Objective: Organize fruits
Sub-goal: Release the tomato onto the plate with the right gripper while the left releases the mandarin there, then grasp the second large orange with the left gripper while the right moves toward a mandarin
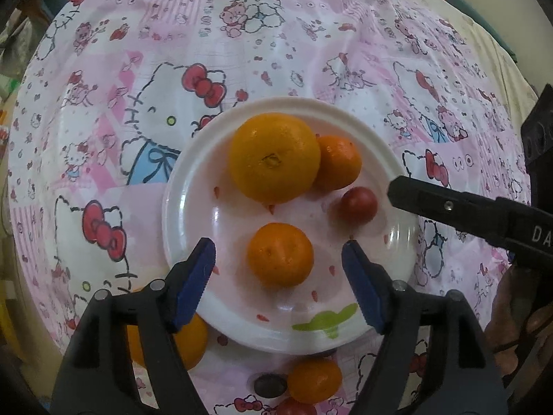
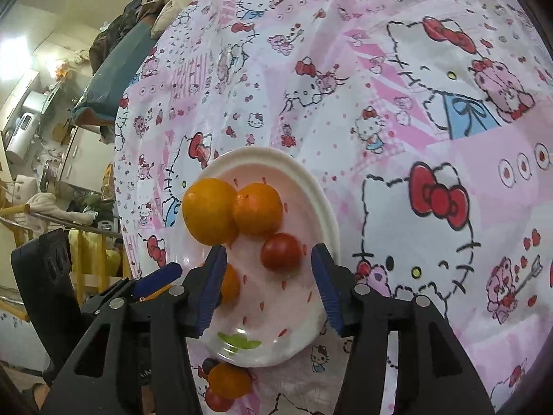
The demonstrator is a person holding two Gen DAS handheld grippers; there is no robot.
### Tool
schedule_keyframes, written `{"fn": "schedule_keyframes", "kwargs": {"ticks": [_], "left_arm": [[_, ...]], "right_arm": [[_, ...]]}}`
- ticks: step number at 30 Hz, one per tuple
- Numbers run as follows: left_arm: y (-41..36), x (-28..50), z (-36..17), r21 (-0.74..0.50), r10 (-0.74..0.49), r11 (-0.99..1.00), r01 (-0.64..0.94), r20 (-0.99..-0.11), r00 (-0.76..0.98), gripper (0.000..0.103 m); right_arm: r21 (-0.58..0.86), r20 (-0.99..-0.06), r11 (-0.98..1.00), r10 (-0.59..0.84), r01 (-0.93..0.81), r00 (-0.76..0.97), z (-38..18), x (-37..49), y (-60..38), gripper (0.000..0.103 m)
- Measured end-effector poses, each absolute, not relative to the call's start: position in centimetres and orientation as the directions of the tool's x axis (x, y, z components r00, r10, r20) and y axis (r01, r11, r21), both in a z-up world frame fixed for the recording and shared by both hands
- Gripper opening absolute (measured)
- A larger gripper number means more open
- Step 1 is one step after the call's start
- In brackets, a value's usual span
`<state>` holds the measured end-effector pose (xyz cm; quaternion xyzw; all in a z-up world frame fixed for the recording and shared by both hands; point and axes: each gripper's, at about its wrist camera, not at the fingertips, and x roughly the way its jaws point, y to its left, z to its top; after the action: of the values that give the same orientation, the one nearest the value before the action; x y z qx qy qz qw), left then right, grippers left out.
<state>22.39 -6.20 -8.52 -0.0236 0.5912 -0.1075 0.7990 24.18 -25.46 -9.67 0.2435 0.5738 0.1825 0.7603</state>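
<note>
A white plate [image 1: 185, 186] [image 2: 262, 155] with a pink centre holds a large orange [image 1: 274, 157] [image 2: 209, 211], a smaller orange [image 1: 337, 162] [image 2: 257, 209], a small red fruit [image 1: 357, 200] [image 2: 280, 251] and a mandarin [image 1: 280, 254] [image 2: 231, 285]. My left gripper [image 1: 279, 246] stands open astride the mandarin, with gaps on both sides of the fruit. My right gripper [image 2: 269, 251] is open around the red fruit without touching it. One right finger [image 1: 449, 207] reaches in over the plate's right rim.
Off the plate's near edge lie an orange [image 1: 188, 344], a mandarin [image 1: 314, 380] [image 2: 230, 380], a dark round fruit [image 1: 269, 385] [image 2: 208, 365] and a red fruit [image 2: 217, 399]. A pink cartoon-cat cloth [image 1: 138, 69] covers the table. Household clutter [image 2: 52, 173] lies beyond its left edge.
</note>
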Motion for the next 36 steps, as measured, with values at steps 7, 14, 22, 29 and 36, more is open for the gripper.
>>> {"fn": "schedule_keyframes", "kwargs": {"ticks": [7, 14, 22, 29, 36], "left_arm": [[-5.4, 21.6, -7.4, -0.161, -0.194, 0.979, 0.129, -0.929, 0.314, 0.073], [-4.7, 20.7, -6.3, -0.147, -0.18, 0.982, 0.12, -0.921, 0.345, 0.073], [-2.9, 18.6, -3.9, -0.132, -0.156, 0.987, 0.088, -0.907, 0.39, 0.073], [-0.7, 16.3, -2.3, -0.109, -0.118, 0.993, 0.045, -0.894, 0.433, 0.073], [1.9, 14.5, -2.3, -0.136, -0.111, 0.99, -0.025, -0.891, 0.439, 0.073]], "right_arm": [[0.553, -0.792, 0.833, 0.533, -0.02, 0.296, -8.0, 23.4, -25.3, 0.055], [0.524, -0.801, 0.851, 0.507, -0.036, 0.319, -6.4, 22.2, -25.4, 0.055], [0.507, -0.806, 0.861, 0.487, -0.031, 0.336, -5.4, 19.3, -25.8, 0.055], [0.484, -0.813, 0.873, 0.476, -0.066, 0.336, -4.4, 15.9, -25.5, 0.055], [0.478, -0.811, 0.875, 0.473, -0.076, 0.345, -3.7, 13.1, -25.8, 0.055]]}}
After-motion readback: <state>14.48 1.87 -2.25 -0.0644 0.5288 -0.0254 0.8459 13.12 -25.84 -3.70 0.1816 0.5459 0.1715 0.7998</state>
